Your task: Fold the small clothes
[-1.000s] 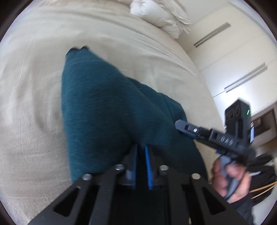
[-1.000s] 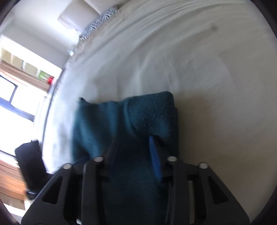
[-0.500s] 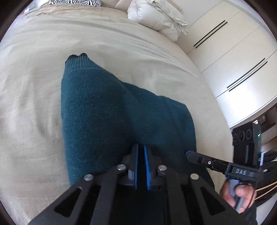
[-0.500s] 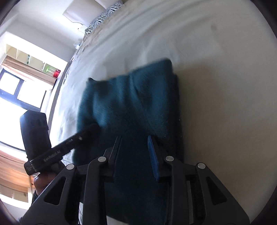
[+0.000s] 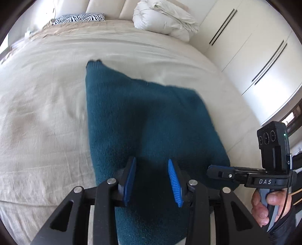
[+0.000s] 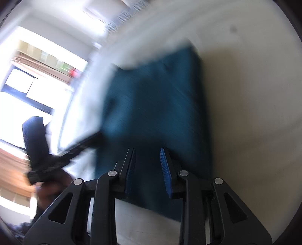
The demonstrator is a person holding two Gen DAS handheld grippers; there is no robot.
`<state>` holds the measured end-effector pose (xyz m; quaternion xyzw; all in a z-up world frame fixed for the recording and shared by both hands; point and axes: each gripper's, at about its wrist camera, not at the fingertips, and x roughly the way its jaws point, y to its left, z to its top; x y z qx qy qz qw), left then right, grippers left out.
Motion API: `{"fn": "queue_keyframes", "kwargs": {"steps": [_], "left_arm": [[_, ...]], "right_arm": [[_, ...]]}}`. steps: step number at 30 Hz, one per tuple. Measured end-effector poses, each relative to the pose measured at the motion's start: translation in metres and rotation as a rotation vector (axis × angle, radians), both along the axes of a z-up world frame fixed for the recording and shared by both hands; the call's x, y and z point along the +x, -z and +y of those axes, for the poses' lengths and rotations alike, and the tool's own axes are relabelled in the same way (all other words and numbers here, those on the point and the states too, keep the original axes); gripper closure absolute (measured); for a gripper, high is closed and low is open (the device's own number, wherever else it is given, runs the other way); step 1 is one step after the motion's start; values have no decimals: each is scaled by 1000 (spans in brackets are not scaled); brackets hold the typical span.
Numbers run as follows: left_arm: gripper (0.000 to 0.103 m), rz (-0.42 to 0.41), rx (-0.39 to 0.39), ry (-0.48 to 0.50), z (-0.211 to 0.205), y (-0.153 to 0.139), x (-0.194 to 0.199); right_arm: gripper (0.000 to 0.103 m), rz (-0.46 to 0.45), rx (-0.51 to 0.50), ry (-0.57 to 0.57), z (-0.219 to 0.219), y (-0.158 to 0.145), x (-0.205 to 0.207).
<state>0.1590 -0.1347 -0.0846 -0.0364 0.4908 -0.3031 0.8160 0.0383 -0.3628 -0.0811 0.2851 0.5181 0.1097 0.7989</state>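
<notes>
From my remote seat, both tongs hang parted over the teal knit sweater (image 5: pixel 147 120) on the bed (image 5: pixel 41 116). Nearest the lens, the left tongs (image 5: pixel 152 179) stand with blue pads (image 5: pixel 130 179) spread and nothing between them, poised above the garment's near end. Just to the right, the right tongs (image 5: pixel 219 172) reach in level beside the cloth's near right corner, a hand (image 5: pixel 266 205) on the grip. The right wrist view, badly blurred, shows those tongs (image 6: pixel 148 169) likewise open and holding nothing, with the sweater (image 6: pixel 154 113) under them and the left tool (image 6: pixel 47 150) at the left edge.

I judge the fold well along: the sweater lies as a compact, thickened bundle, with doubled edges showing along its right side, and both tongs are free of it. What is left looks like tidying. The far left corner, a ribbed end (image 5: pixel 93 63), sticks out past the rest and the far edge slopes, so the packet is not yet square. Whether another fold is meant, I cannot tell.

The bundle's long axis runs near to far, away from me toward the head of the bed, the pointed ribbed end leading. Beyond it sit a rumpled white duvet (image 5: pixel 162 20) and a zebra-print pillow (image 5: pixel 79 17), with pale wardrobe doors (image 5: pixel 254 52) at far right.
</notes>
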Motion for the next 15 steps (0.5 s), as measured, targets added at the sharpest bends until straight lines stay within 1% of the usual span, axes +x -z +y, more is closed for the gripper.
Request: {"fn": "queue_keyframes", "kwargs": {"steps": [1,2,3,5,7,8,9,10,11,12,14,15], "left_arm": [[64,-16,19,0,-2,-2,-2],[63,-34,46,6,-6,-5,-4],[62,-42,58,8,-7,-6,-6],[61,-53,71,12,-6,-9,-8],[55,-74,82,9,-6,-15,-12],[47,-84,88,6,-5,-19,-15],[41,-101,104,0,-5,-23,-18],[39,-126,122,-6,-5,-27,-20],[37,-155,138,-9,-3,-32,-23],[34,-170,150,-10,-5,-35,-23],[30,-197,185,-17,-4,-38,-26],[30,-203,198,-19,-4,-38,-25]], "right_arm": [[77,11,26,1,-2,11,-4],[77,-3,50,14,-5,12,-9],[77,-5,62,24,-8,8,-13],[77,-15,54,35,-11,-7,-21],[75,-52,19,47,-14,-22,-26],[74,-72,6,58,-20,-31,-31],[69,-82,2,71,-27,-36,-32],[53,-89,-9,93,-36,-42,-31],[45,-94,-27,123,-43,-46,-34],[41,-98,-43,148,-55,-52,-41],[41,-92,-39,149,-62,-55,-40],[41,-87,-37,145,-65,-56,-37]]}}
